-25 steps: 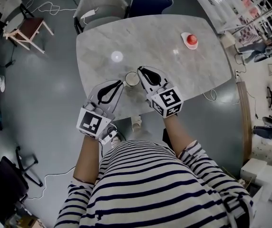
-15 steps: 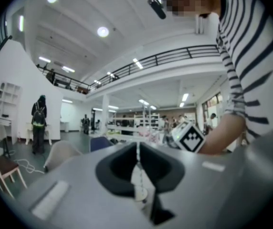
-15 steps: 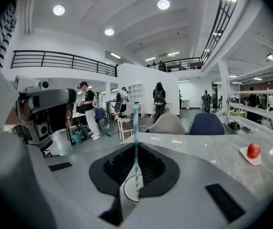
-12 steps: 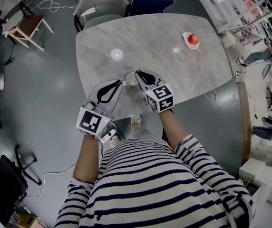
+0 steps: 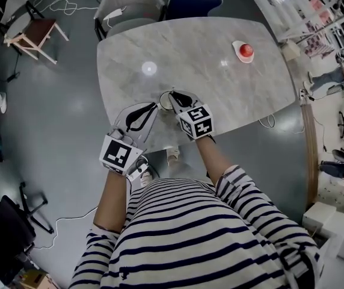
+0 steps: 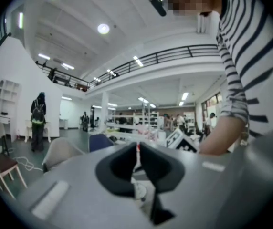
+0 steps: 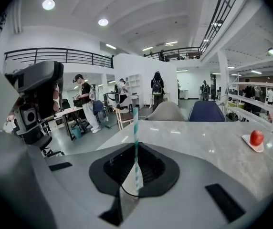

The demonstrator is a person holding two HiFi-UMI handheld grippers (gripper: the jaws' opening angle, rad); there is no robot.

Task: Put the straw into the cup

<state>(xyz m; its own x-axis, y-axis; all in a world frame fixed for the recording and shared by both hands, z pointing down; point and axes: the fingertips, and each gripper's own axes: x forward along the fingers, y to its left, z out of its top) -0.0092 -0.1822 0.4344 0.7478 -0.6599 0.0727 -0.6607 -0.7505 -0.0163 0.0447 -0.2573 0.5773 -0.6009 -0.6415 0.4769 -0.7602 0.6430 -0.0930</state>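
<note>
- Right gripper (image 5: 173, 95) clamped on upright striped straw (image 7: 135, 128), over cup (image 5: 165, 100) near front edge of desk (image 5: 208, 47).
- Left gripper (image 5: 154, 105) pinched narrow, seemingly empty, just beside cup.
- Risk: straw end catching rim, tipping light cup; tilted release missing opening.

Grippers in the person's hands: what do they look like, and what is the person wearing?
The left gripper and right gripper are pale grey shells with black looped jaws tapering to a tip. Each carries a cube of black-and-white square markers. The person's sleeves are dark-and-white striped.
</note>
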